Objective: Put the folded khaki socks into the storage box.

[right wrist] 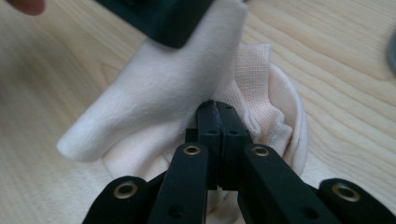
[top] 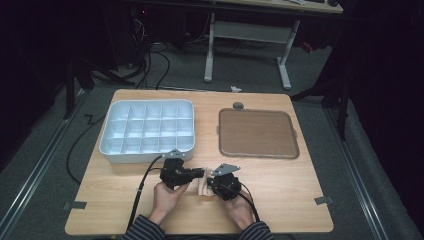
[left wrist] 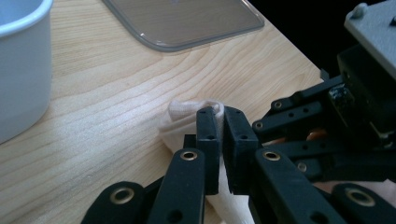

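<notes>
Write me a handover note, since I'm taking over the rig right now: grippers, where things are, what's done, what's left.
Left gripper: fingers pinch the cream cloth, nearly shut on it.
Right gripper: shut on the cloth's bunched part.
The cloth lies at the table's near edge, between both hands. White divided box at far left, its cells look empty; brown tray at far right, bare.
Done: both grippers have hold of the cloth.
Left: probably folding or rolling it, then perhaps into the box; nothing has been put away yet.
</notes>
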Motion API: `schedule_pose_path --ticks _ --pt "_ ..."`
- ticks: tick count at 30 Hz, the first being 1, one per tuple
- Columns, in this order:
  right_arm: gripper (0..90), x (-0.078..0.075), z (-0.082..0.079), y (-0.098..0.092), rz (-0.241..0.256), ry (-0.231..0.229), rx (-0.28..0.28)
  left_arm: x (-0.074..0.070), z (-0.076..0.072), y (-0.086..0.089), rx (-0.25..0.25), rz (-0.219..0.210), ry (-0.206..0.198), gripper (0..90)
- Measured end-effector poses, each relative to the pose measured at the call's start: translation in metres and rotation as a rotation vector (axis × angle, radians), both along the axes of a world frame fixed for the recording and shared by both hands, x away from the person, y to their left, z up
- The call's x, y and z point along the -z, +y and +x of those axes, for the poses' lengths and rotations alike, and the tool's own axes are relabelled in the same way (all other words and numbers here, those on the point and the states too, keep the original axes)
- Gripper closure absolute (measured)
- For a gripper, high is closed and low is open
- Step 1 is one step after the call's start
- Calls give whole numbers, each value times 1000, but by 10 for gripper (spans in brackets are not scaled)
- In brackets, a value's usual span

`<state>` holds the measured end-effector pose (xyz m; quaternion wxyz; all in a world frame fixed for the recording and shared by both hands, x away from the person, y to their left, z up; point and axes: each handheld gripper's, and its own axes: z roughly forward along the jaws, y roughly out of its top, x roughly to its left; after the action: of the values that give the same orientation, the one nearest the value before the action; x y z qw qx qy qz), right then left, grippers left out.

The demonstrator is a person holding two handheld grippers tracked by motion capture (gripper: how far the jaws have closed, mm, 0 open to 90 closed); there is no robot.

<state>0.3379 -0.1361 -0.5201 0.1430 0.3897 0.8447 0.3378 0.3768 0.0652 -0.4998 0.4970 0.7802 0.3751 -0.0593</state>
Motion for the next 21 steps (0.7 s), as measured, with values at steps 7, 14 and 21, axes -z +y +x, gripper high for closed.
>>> schedule_pose_path --ticks 7,14,21 --pt "899 1 -6 10 24 10 -51 2 0 -4 20 -49 -5 874" --pt "813 -1 -9 6 44 -23 -37 3 0 -5 -1 -18 -19 877" --pt "761 -16 -19 -10 73 -119 48 2 0 -3 -5 1 -24 879"
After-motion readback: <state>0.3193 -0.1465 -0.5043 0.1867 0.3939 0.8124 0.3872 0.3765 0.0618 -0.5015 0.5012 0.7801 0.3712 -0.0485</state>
